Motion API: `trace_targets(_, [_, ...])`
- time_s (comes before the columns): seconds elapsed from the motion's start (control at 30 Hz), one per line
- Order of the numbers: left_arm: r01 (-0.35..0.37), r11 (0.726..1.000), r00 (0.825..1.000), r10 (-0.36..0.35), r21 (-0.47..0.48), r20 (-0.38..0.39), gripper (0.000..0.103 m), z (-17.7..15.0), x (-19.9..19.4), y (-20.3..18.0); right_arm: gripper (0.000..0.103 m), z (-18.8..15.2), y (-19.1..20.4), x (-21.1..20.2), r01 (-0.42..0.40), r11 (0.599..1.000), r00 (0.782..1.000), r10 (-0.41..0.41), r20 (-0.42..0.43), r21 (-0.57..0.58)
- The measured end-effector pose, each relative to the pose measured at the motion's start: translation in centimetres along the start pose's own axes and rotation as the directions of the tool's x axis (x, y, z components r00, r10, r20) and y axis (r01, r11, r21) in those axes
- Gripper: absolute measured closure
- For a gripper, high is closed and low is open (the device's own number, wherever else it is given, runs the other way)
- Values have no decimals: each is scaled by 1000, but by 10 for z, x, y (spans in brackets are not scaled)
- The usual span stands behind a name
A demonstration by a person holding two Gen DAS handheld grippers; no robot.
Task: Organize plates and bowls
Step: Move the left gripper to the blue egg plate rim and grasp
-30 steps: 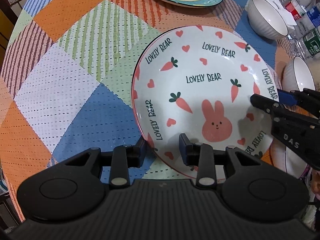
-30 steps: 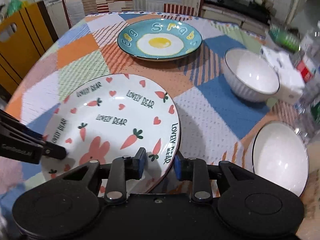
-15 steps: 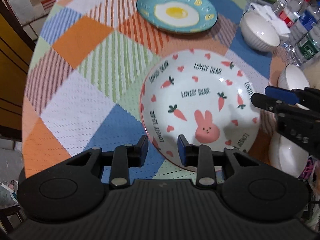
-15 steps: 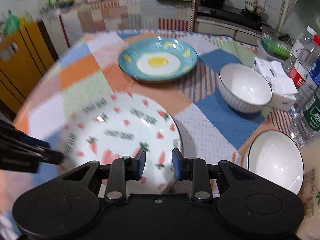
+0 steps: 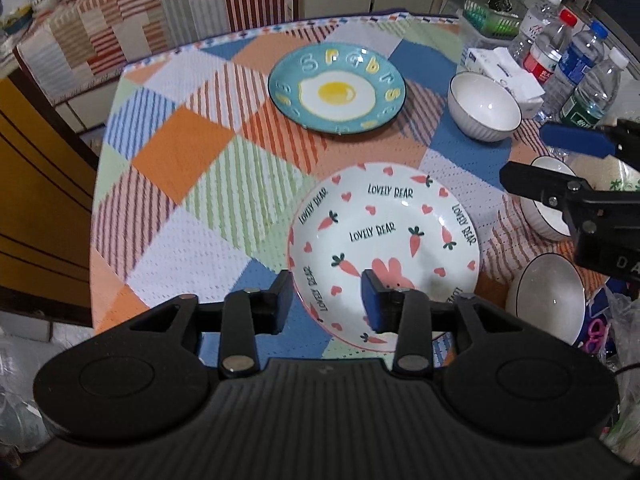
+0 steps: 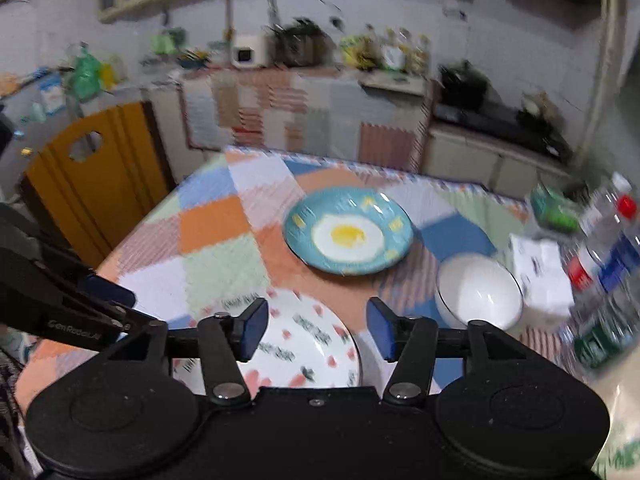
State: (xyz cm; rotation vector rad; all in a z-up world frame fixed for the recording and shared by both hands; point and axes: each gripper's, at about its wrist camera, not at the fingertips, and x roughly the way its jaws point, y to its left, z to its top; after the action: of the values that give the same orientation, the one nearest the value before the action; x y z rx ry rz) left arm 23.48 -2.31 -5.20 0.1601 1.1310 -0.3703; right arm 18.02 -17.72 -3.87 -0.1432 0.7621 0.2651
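A white rabbit-and-carrot plate (image 5: 384,236) lies flat on the patchwork tablecloth; it also shows in the right wrist view (image 6: 304,344). A teal fried-egg plate (image 5: 337,92) (image 6: 348,236) lies farther back. A white bowl (image 5: 484,106) (image 6: 478,294) stands at the right, and two more white bowls (image 5: 548,300) sit near the right edge. My left gripper (image 5: 325,304) is open and empty, above the rabbit plate's near rim. My right gripper (image 6: 316,330) is open and empty, raised above the table; it shows at the right in the left wrist view (image 5: 532,160).
Several water bottles (image 5: 576,68) and a white tissue pack (image 5: 504,72) crowd the table's right side. A green basket (image 5: 490,20) sits behind them. A yellow-brown chair (image 6: 100,184) stands at the table's left edge. A kitchen counter (image 6: 320,92) runs along the back.
Both grippers have let go of the rabbit plate and risen up and back from it. The plate now rests on the cloth. The right gripper's jaws have spread wider.
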Motion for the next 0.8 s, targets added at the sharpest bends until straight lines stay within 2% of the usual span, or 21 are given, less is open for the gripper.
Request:
trace_targets(0.17, [-25,1000,999,25,3,22,59,14,-5,5,29,11,-10,5,-22,1000,998,22,52,2])
trace_targets(0.27, [-29,1000,999,29,-2,37,51,27,-1,9,28,17,-19,14,-29,999,998,28,58,32])
trace_targets(0.37, [-36,999,997,37,-11,69,37,41,7,14,28,21,-33,29,-72,994,996,68,50,85])
trace_targets(0.53, [-43,999,990,47,-31,131,20,64,30,23,28,23,-57,68,-130,971,991,134,-10,199])
trace_targets(0.67, [-31,994,984,49,-106,172,10,79,59,35,28,16,-80,109,-172,922,981,192,-24,346])
trace_targets(0.73, [-67,983,982,96,-173,163,9,85,79,42,28,10,-87,132,-164,910,981,192,-36,381])
trace_targets(0.8, [-74,974,983,108,-216,148,9,90,98,49,28,4,-92,153,-140,908,985,167,-34,396])
